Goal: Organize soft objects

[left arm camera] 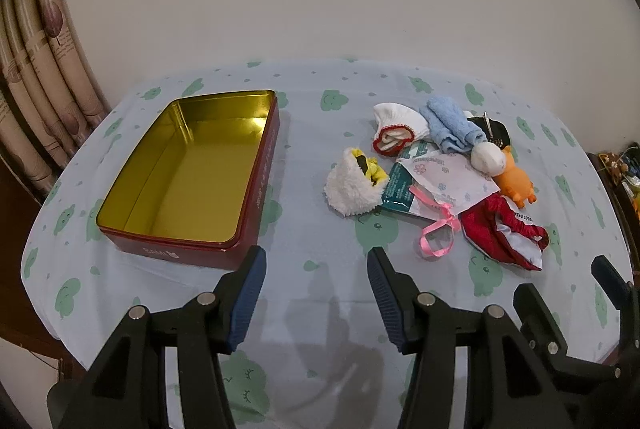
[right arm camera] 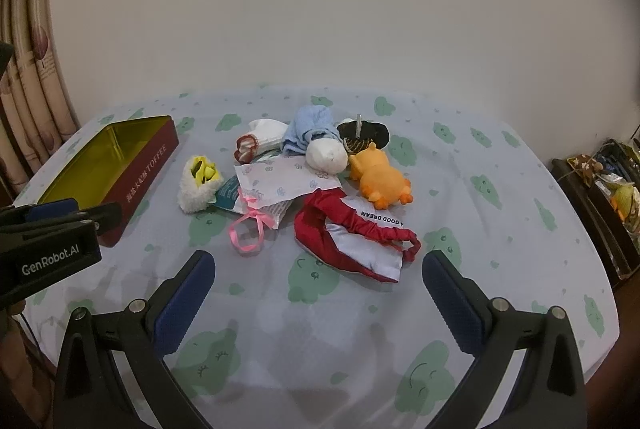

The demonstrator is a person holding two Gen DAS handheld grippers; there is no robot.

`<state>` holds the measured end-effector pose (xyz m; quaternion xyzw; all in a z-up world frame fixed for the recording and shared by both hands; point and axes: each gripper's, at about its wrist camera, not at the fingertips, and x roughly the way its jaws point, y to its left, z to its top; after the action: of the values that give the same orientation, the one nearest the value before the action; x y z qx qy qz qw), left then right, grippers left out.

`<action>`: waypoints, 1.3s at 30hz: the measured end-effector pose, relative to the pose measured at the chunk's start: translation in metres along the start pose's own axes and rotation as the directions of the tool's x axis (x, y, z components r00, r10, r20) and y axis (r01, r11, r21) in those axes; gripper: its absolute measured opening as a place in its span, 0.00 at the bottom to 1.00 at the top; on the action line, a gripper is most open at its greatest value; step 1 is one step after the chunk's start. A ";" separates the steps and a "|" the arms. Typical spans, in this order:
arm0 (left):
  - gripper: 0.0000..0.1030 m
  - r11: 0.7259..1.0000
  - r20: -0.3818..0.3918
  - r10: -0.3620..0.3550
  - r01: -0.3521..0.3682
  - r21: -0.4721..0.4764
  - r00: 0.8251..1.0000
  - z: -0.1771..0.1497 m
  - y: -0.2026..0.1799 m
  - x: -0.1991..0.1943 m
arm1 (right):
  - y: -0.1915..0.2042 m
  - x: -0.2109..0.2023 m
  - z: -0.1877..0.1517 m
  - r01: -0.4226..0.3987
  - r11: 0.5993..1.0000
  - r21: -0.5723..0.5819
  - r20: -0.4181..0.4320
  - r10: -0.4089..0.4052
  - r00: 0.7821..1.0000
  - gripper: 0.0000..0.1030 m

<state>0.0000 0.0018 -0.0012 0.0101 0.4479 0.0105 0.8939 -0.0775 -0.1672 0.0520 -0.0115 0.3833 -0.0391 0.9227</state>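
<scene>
The red tin [left arm camera: 192, 173] sits open on the left of the table [left arm camera: 320, 293], its long axis running from the near edge away toward the wall, gold lining bare and glossy. To its right, well apart, lies the heap of soft things: a fluffy white pouch [left arm camera: 352, 187] with yellow inside, a white sock with red trim [left arm camera: 394, 131], a rolled blue towel [left arm camera: 450, 127], an orange rubbery toy [left arm camera: 514, 181], a flat floral packet tied with pink ribbon [left arm camera: 438, 229], and a shiny red eye mask [left arm camera: 500, 233] nearest. The left gripper [left arm camera: 316, 261] hovers with its ribbed blue fingers spread and gripping nothing; the right gripper [right arm camera: 318, 265] is likewise parted and unladen. A wide strip of printed cloth lies bare between grippers and heap.
</scene>
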 end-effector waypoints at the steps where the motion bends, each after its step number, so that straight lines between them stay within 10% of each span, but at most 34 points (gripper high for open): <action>1: 0.52 1.000 0.001 -0.001 0.001 0.001 1.000 0.000 0.000 0.000 | 0.000 0.000 0.001 0.000 1.000 0.001 -0.001 0.000 1.000 1.00; 39: 0.52 1.000 -0.018 0.012 -0.012 -0.007 1.000 -0.001 0.002 0.001 | -0.002 0.002 -0.001 -0.016 1.000 0.016 -0.016 0.016 1.000 1.00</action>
<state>-0.0002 0.0039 -0.0023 0.0096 0.4557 0.0177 0.8899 -0.0766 -0.1689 0.0498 -0.0007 0.3905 -0.0350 0.9199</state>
